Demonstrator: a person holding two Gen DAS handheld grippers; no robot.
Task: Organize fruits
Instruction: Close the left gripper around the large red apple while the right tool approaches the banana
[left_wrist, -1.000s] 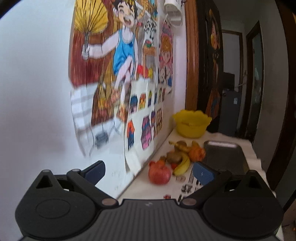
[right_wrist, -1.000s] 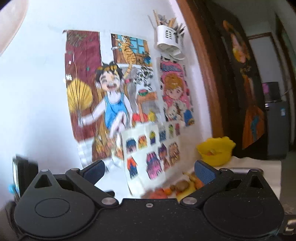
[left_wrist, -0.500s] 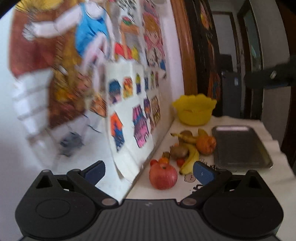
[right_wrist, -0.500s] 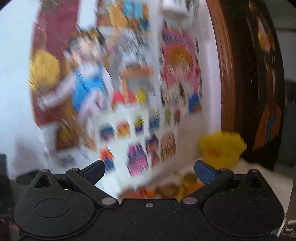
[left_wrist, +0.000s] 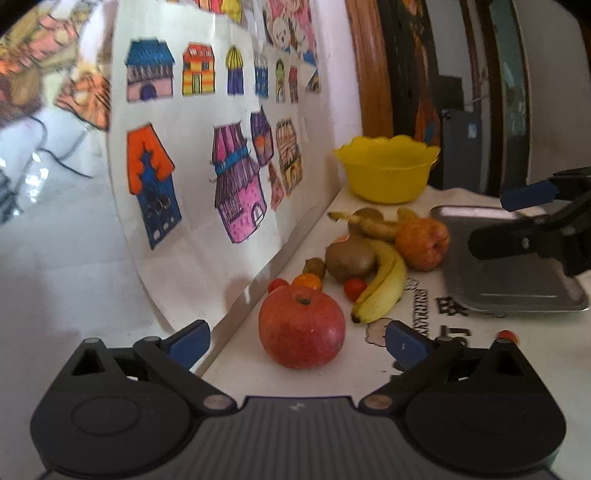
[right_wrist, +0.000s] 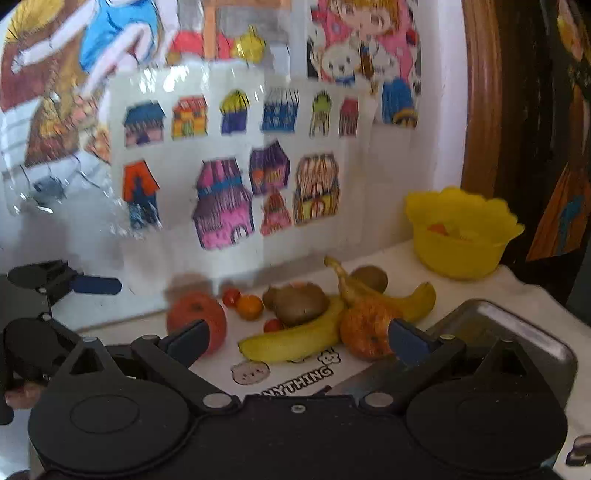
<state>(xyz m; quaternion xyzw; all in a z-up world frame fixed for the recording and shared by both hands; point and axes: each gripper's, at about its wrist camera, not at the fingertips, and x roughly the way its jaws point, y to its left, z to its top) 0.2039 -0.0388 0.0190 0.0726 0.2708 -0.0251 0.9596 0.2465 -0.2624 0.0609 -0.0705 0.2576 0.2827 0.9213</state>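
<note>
A pile of fruit lies on a white table by the wall. In the left wrist view a red apple (left_wrist: 302, 328) sits nearest, between the fingers of my open left gripper (left_wrist: 297, 341). Behind it lie a banana (left_wrist: 384, 280), a kiwi (left_wrist: 349, 256), small tomatoes (left_wrist: 355, 287) and an orange-red apple (left_wrist: 423, 242). A yellow bowl (left_wrist: 388, 171) stands at the back, a metal tray (left_wrist: 509, 266) to the right. In the right wrist view my right gripper (right_wrist: 297, 341) is open above the banana (right_wrist: 291, 341), the orange-red apple (right_wrist: 365, 332) by its right finger.
Colourful drawings (left_wrist: 207, 147) hang on the white wall along the table's left side. A dark wooden door frame (left_wrist: 373, 74) rises behind the bowl. The right gripper (left_wrist: 532, 218) hangs over the tray in the left wrist view. The table's right edge lies past the tray.
Both grippers have dropped and moved closer to the fruit. The red apple now sits between the left fingers, and the right gripper has come in over the tray and banana.
</note>
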